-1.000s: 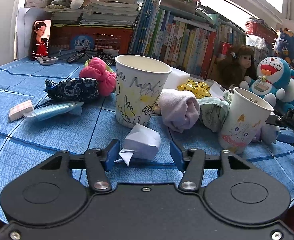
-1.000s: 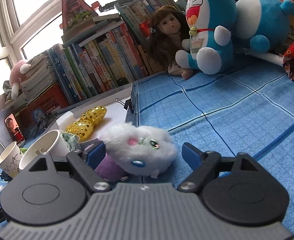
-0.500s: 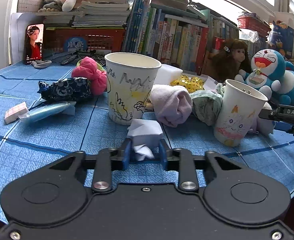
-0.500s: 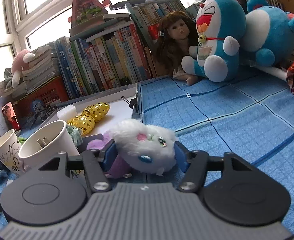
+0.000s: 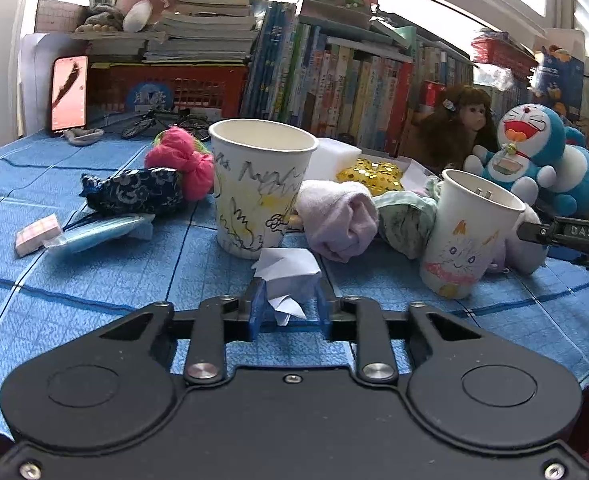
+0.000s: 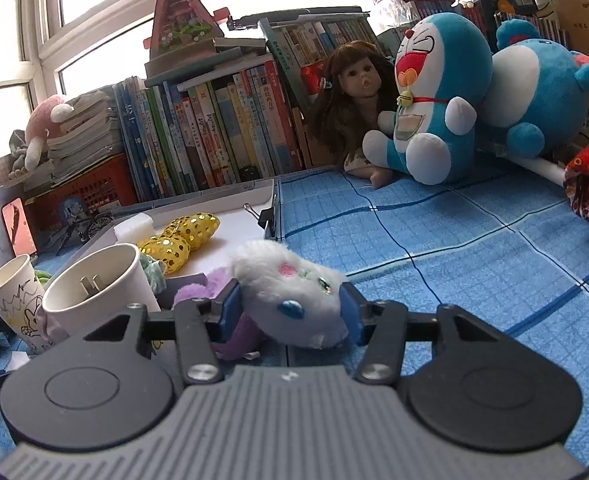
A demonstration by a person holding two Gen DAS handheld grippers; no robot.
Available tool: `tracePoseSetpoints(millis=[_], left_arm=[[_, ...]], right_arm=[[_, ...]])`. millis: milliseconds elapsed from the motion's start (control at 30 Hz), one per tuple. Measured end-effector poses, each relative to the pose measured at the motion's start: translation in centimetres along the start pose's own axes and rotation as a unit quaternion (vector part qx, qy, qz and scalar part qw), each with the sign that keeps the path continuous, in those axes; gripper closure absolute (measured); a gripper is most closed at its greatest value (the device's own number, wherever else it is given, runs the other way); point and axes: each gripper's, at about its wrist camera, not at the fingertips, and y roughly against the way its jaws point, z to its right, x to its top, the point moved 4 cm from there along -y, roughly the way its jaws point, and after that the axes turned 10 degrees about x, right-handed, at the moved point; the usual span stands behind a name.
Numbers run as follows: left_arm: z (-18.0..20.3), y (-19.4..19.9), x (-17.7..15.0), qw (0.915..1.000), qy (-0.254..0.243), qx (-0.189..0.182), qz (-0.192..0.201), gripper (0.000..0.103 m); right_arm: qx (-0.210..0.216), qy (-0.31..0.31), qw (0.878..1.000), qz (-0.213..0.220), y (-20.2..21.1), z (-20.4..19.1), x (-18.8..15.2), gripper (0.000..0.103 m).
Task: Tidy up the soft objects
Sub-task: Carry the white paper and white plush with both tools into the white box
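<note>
Ahead and right of the right gripper (image 6: 290, 312), blue checked cloth (image 6: 434, 248) lies open up to the Doraemon plush (image 6: 434, 92) and doll (image 6: 354, 92); a paper cup (image 6: 98, 280) crowds its left side. Its blue pads pinch a white fluffy toy (image 6: 290, 284). The left gripper (image 5: 288, 306) is clamped on a crumpled white tissue (image 5: 286, 270), just short of the scribbled cup (image 5: 260, 196), with a rolled lilac sock (image 5: 340, 216) ahead to the right.
</note>
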Motion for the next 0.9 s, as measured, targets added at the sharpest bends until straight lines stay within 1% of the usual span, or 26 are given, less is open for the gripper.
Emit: tracePoseSetpoints(millis=[33, 67, 167, 200, 233, 300, 333, 367, 400, 433, 500, 533, 633, 733, 900], left_arm=[[-0.1, 0.0, 0.0, 1.0, 0.005, 0.004, 0.001, 0.048], [-0.1, -0.1, 0.1, 0.9999, 0.009, 0.01, 0.005, 0.041], [-0.1, -0.4, 0.4, 0.9997, 0.009, 0.018, 0.011, 0.039], [0.0, -0.7, 0.6, 0.9997, 0.012, 0.018, 0.009, 0.038], [0.0, -0.9, 0.7, 0.9997, 0.016, 0.019, 0.004, 0.034], [0.1, -1.5, 0.9, 0.9996, 0.026, 0.015, -0.002, 0.033], [0.2, -1.8, 1.0, 0.9995, 0.028, 0.013, -0.005, 0.034], [0.3, -2.0, 1.0, 0.9995, 0.028, 0.015, -0.008, 0.038], [0.4, -2.3, 1.0, 0.9994, 0.027, 0.019, -0.011, 0.044], [0.5, -2.5, 1.0, 0.9993, 0.022, 0.023, -0.017, 0.067], [0.6, -2.7, 0.9, 0.9992, 0.018, 0.027, -0.025, 0.067], [0.6, -2.5, 0.9, 0.9992, 0.016, 0.028, -0.022, 0.067], [1.1, -1.2, 1.1, 0.9996, -0.009, 0.027, -0.005, 0.067], [1.4, 0.3, 1.9, 0.9996, -0.023, 0.013, 0.01, 0.067], [1.2, 2.5, 4.0, 0.9991, -0.028, -0.008, 0.032, 0.067]], right_arm=[[0.0, -0.001, 1.0, 0.0, 0.0, 0.0, 0.0, 0.047], [-0.001, -0.001, 1.0, 0.0, 0.0, 0.0, 0.0, 0.047], [-0.002, -0.002, 1.0, 0.0, 0.0, 0.0, -0.1, 0.047], [-0.002, -0.001, 1.0, 0.0, 0.0, 0.0, -0.1, 0.047], [-0.002, -0.001, 1.0, 0.0, 0.0, 0.0, -0.1, 0.047], [-0.004, 0.003, 1.0, 0.002, -0.1, 0.0, 0.0, 0.047], [-0.006, 0.006, 1.0, 0.003, 0.0, -0.1, 0.0, 0.047], [-0.007, 0.009, 1.0, 0.004, 0.0, -0.1, 0.0, 0.047], [-0.009, 0.013, 1.0, 0.005, 0.1, -0.2, 0.0, 0.048], [-0.01, 0.016, 1.0, 0.006, 0.1, -0.2, 0.0, 0.048], [-0.013, 0.021, 1.0, 0.01, 0.2, -0.3, 0.1, 0.049], [-0.014, 0.023, 1.0, 0.012, 0.3, -0.4, 0.2, 0.05], [-0.015, 0.027, 0.999, 0.016, 0.5, -0.3, 0.5, 0.051], [-0.016, 0.031, 0.999, 0.018, 0.5, -0.3, 0.9, 0.052], [-0.018, 0.03, 0.999, 0.006, 0.1, -0.3, 1.3, 0.053]])
